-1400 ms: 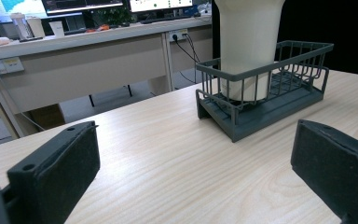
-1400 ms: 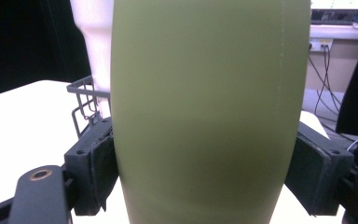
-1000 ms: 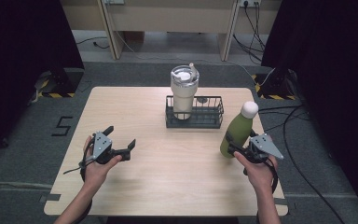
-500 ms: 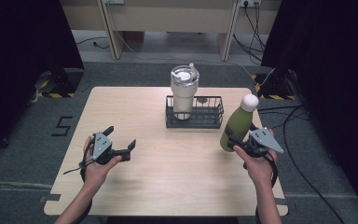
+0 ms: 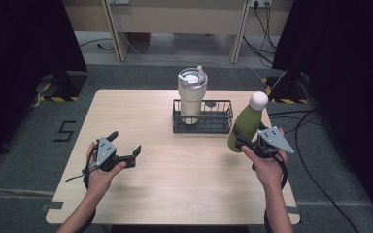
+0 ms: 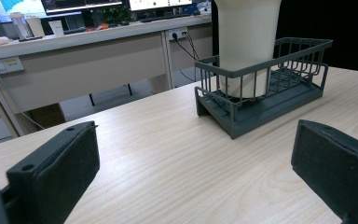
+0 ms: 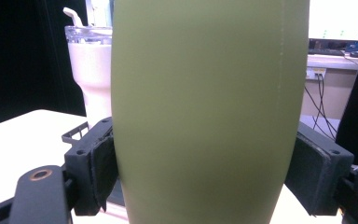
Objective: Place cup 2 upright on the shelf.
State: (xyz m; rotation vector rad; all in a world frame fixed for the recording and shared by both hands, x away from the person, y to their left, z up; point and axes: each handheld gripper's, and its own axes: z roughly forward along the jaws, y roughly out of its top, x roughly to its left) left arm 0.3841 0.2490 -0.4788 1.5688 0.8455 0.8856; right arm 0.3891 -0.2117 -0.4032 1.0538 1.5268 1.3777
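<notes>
The right tool (image 5: pixel 245 142) clamped the green bottle (image 5: pixel 245 124), tilted, right of the wire basket (image 5: pixel 203 119); the left tool (image 5: pixel 125 151) rested wide at near left

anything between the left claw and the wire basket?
Nothing: bare light wood table runs from the open left claw to the dark grey wire basket holding the white tumbler, per the left gripper view.

The person's left hand (image 5: pixel 99 167) sits at about seven o'clock on the table, forearm coming in from the near edge, its left gripper (image 5: pixel 125 145) held low with jaws spread wide apart, pointing toward two o'clock. The right hand (image 5: pixel 267 162), at about four o'clock, is raised, and the right gripper (image 5: pixel 240 141) has its jaws clamped on something, pointing toward ten o'clock.
</notes>
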